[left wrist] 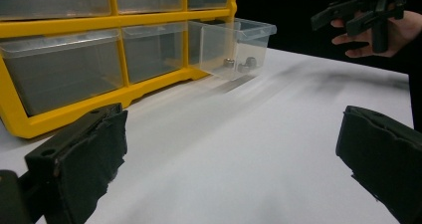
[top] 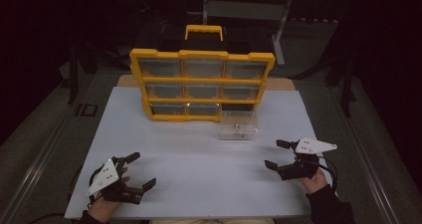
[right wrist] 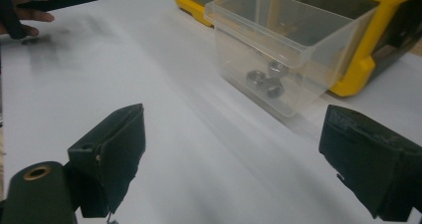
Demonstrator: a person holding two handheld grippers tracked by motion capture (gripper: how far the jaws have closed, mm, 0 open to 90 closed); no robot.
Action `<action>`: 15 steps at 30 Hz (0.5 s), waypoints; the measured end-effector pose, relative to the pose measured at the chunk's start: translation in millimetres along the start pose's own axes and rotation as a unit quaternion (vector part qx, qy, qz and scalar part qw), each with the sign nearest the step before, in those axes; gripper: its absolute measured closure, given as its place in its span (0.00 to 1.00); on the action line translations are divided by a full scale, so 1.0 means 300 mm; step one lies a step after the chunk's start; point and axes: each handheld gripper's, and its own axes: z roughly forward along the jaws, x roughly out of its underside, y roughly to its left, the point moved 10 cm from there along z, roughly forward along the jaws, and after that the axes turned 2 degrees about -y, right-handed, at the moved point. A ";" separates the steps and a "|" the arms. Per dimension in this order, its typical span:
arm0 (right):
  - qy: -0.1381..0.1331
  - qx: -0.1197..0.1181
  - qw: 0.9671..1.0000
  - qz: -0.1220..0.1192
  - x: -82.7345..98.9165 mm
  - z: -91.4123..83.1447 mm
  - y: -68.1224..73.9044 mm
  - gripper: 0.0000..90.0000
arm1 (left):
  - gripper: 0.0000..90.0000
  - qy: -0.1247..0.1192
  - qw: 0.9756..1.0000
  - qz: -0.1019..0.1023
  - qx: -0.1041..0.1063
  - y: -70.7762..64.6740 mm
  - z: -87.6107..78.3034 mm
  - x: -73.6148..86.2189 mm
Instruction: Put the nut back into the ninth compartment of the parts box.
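Nearest me, both tongs sit low at the front edge of the white worktop point(top: 199, 149), spread wide and gripping nothing: left tongs point(top: 139, 173) at the near-left corner, right tongs point(top: 279, 155) at near right. Parked apart like that, I'd say, to leave a clean lane down the middle toward the work.

Further up, right of centre, the clear drawer point(top: 239, 126) is out of the cabinet, on the worktop, its back end at the empty bottom-right slot; can't tell if it's fully free. Right tongs are the closer pair. In the drawer: a few small metal nuts point(right wrist: 264, 79), loose on its floor, otherwise bare.

Behind it, the yellow organizer point(top: 201, 84) stands upright, drawer fronts toward me so they pull my way. Other drawers closed; contents unreadable through the hazy fronts.
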 end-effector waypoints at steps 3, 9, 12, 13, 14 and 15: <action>0.000 0.007 1.000 0.001 0.020 -0.008 -0.004 0.12 | 0.00 0.000 1.000 0.001 0.000 0.000 0.000 0.000; -0.006 0.020 1.000 0.005 0.060 -0.023 -0.012 0.12 | 0.00 0.000 1.000 0.001 0.000 -0.001 0.000 -0.001; -0.007 0.020 1.000 0.011 0.079 -0.032 -0.012 0.12 | 0.00 0.000 1.000 0.002 0.001 -0.001 0.000 0.000; -0.004 0.021 1.000 0.012 0.087 -0.034 -0.012 0.12 | 0.00 0.000 1.000 0.001 0.001 -0.001 0.000 0.000; -0.002 0.022 1.000 0.014 0.096 -0.036 -0.013 0.12 | 0.00 0.000 1.000 0.001 0.001 -0.001 0.000 0.000; -0.002 0.023 1.000 0.020 0.105 -0.037 -0.015 0.13 | 0.00 0.000 1.000 0.001 0.001 -0.001 0.000 -0.001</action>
